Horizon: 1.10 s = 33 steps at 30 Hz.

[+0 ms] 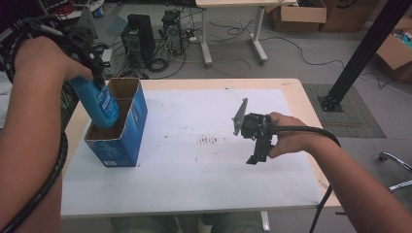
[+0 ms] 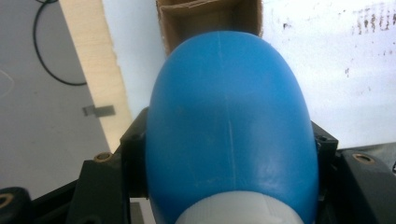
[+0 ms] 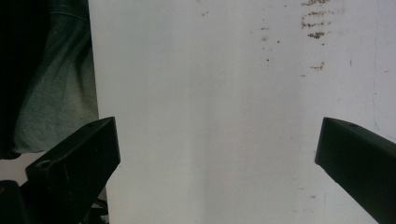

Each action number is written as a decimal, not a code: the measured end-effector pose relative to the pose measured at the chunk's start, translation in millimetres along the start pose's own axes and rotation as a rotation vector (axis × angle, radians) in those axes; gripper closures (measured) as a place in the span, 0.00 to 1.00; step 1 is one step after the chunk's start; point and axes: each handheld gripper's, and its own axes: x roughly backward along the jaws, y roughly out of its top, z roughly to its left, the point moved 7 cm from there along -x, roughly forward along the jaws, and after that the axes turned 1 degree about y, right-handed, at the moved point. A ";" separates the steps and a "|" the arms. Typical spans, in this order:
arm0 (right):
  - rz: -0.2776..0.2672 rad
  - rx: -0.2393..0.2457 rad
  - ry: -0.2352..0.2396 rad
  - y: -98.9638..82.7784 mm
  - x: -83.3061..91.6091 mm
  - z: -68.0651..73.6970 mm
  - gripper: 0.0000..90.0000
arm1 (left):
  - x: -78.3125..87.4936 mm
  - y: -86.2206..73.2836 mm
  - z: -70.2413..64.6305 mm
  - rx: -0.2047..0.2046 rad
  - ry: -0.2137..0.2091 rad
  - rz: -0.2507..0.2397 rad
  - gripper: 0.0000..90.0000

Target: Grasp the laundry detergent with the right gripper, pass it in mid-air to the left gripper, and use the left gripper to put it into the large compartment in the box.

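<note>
Left claw [image 1: 99, 80] pinching blue bottle [image 1: 99, 104], lowering into blue carton [image 1: 121, 131]; next: seat, release; right claw [image 1: 257, 141] spread, idle over bench [image 1: 194, 184].

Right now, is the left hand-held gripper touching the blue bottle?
Touching. In the left gripper view, the blue bottle sits clamped between the black jaws of the left hand-held gripper, which press on both its sides, above the open blue box.

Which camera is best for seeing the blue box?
The high view: the whole open blue box stands there, with the blue bottle going in. The left gripper view catches just its cardboard top edge behind the bottle.
</note>
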 end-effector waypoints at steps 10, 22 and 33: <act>0.004 -0.001 0.008 -0.4 -3.6 1.8 0.00 | -41.8 6.4 0.7 -0.012 0.001 0.007 0.43; 0.005 -0.002 0.013 -0.1 -3.1 2.8 0.00 | -84.5 9.5 -1.0 -0.023 0.015 -0.013 0.43; 0.009 0.009 0.022 6.7 -7.5 2.8 0.00 | -135.9 11.7 -5.9 -0.034 0.013 0.019 0.43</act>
